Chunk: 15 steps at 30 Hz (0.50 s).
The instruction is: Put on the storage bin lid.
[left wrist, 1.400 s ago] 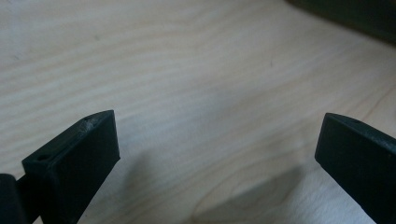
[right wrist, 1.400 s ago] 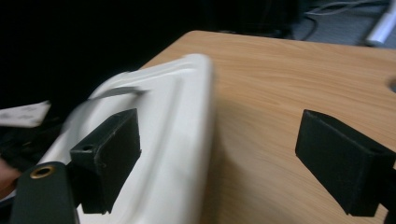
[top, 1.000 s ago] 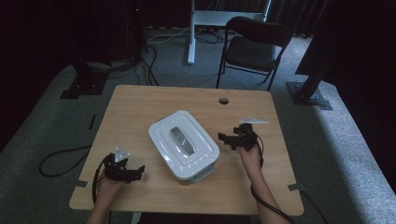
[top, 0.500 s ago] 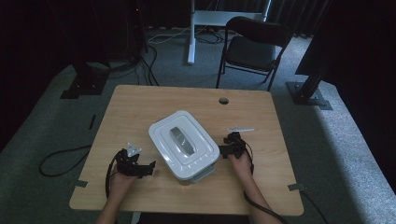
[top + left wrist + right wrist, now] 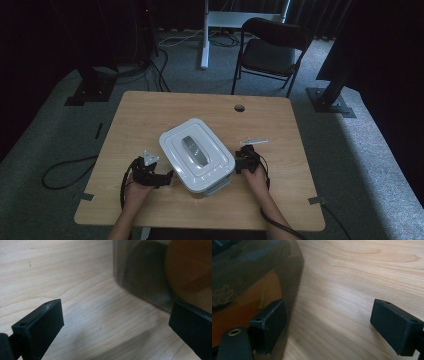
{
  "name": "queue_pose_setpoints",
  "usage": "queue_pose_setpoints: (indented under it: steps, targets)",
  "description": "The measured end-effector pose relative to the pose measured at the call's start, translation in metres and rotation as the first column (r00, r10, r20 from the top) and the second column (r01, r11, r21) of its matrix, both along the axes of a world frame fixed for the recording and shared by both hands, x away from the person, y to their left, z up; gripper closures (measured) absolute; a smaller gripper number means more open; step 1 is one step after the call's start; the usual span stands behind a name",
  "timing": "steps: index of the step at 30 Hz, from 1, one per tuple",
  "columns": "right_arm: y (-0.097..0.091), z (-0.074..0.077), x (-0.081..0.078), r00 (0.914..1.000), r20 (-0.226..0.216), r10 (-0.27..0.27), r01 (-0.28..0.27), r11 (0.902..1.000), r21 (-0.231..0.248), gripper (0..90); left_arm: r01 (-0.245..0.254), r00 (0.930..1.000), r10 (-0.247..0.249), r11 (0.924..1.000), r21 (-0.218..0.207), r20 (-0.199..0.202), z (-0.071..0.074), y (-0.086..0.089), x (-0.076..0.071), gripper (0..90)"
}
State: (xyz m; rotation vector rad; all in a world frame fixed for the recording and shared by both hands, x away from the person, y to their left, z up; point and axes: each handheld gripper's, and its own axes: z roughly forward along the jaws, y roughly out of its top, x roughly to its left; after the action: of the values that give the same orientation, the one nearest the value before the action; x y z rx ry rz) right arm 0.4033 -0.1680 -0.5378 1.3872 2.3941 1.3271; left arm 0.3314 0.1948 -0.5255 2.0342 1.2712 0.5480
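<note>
L gripper (image 5: 162,178) and R gripper (image 5: 242,161) flank the lidded plastic container (image 5: 196,155) on the table (image 5: 150,115); both sets of jaws spread wide, nothing pinched.

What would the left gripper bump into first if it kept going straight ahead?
Most likely the container: its clear side wall stands just ahead of the open left gripper, a bit right of centre. Bare table lies between.

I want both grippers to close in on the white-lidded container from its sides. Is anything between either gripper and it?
Nothing visible. Only bare table lies between the open left gripper and the container, and between the open right gripper and it.
</note>
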Motion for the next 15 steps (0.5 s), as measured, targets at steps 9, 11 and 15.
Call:
queue_pose_setpoints:
  steps: [9,11,15]
  targets:
    - [-0.001,0.001,-0.008,0.9996,0.02,0.022,-0.022,0.9996,0.015,14.7,0.005,0.9999,-0.005,0.9996,0.027,0.011,0.002,-0.006,0.001,0.2]
    - [-0.001,0.001,-0.011,0.9993,0.028,0.024,-0.025,0.9997,0.007,16.1,0.008,0.9999,-0.008,0.9994,0.033,0.012,0.002,-0.007,0.002,0.2]
    - [-0.003,0.001,-0.015,0.9991,0.032,0.027,-0.028,0.9996,0.01,18.2,0.013,0.9998,-0.014,0.9993,0.036,0.015,0.002,-0.008,0.003,0.2]
